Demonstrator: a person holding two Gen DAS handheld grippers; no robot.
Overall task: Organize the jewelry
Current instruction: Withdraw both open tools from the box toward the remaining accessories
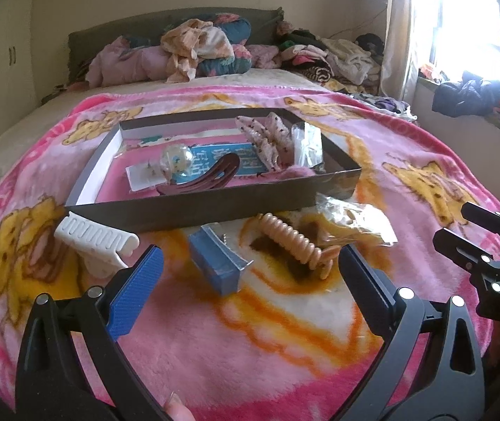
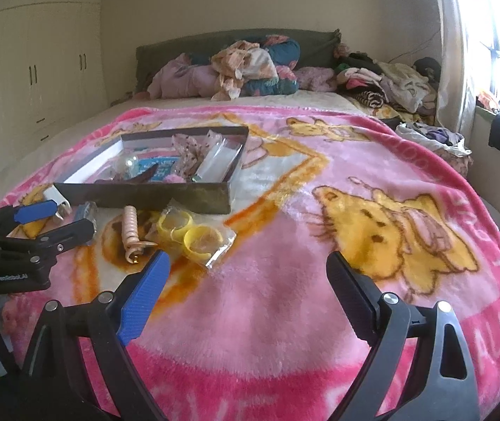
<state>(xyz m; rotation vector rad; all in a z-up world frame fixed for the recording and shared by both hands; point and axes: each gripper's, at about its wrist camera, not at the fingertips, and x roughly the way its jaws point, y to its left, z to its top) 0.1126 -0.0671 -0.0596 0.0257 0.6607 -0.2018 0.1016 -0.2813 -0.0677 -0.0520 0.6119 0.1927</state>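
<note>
Left gripper (image 1: 250, 266): nearest the lens, jaws spread wide, holding nothing, low over the blanket (image 1: 250, 333).
Blue box (image 1: 216, 263): between the jaws at twelve o'clock, tipped on its side, seemingly open.
Spiral hair tie (image 1: 294, 242): one o'clock, just beside the blue box.
White claw clip (image 1: 97, 242): ten o'clock, against the tray's near wall.
Bagged yellow rings (image 2: 193, 236): eleven o'clock of the right gripper (image 2: 246, 280), whose jaws are also spread and empty.
Tray (image 1: 215, 207): twelve o'clock, beyond the loose pieces, already holding a brown clip (image 1: 211, 177), scrunchie and packets.
Doing it well: square the jaws across the box's narrow sides, close gently, lift clear of the tray wall.
</note>
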